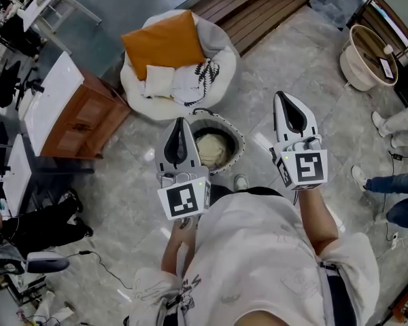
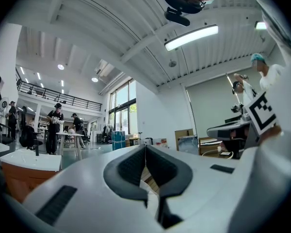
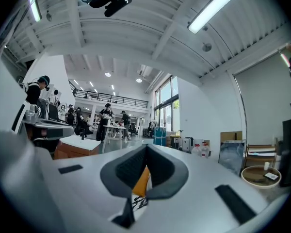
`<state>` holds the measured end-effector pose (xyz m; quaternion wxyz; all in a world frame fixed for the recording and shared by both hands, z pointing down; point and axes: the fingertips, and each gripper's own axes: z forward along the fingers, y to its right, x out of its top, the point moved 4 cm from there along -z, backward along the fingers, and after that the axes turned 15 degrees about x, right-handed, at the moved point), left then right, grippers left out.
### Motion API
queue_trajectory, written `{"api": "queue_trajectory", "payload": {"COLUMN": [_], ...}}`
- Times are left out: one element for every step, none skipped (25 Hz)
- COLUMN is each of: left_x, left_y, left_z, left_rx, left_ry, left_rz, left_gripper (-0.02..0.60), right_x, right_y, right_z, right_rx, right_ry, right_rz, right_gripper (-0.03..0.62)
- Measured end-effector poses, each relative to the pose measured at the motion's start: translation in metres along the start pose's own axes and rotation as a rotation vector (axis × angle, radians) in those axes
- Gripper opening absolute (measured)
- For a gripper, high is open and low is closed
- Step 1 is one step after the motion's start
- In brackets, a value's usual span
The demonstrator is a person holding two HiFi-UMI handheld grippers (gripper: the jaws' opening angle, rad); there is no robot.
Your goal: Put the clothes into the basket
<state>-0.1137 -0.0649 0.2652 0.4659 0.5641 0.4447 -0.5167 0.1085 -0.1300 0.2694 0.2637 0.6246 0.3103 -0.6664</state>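
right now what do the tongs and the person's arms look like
Left tongs and right tongs are white tapered shells with dark grey pads. Each carries a white cube bearing black square markers. The person wears a white short-sleeved shirt.

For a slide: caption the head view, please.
Left gripper and right gripper, both shut and empty, near the basket; clothes lie on the beanbag.

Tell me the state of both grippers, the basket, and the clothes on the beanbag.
left gripper: shut, empty
right gripper: shut, empty
basket: upright, cream cloth inside
orange cloth: lying on the beanbag, outside the basket
patterned cloth: on the beanbag, outside the basket
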Motion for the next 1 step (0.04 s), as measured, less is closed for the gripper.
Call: {"api": "queue_trajectory", "payload": {"left_x": [0.0001], "left_y": [0.0009], "left_z": [-0.0002], "left_rx": [0.0], "left_ry": [0.001], "left_rz": [0.0], "left_gripper": [0.005], "right_x": [-0.0003], "right_y": [0.0003], "right_z": [-0.0006], "right_rx": [0.0], "right_ry": [-0.001], "right_rz": [-0.002], "right_gripper": [-0.012]}}
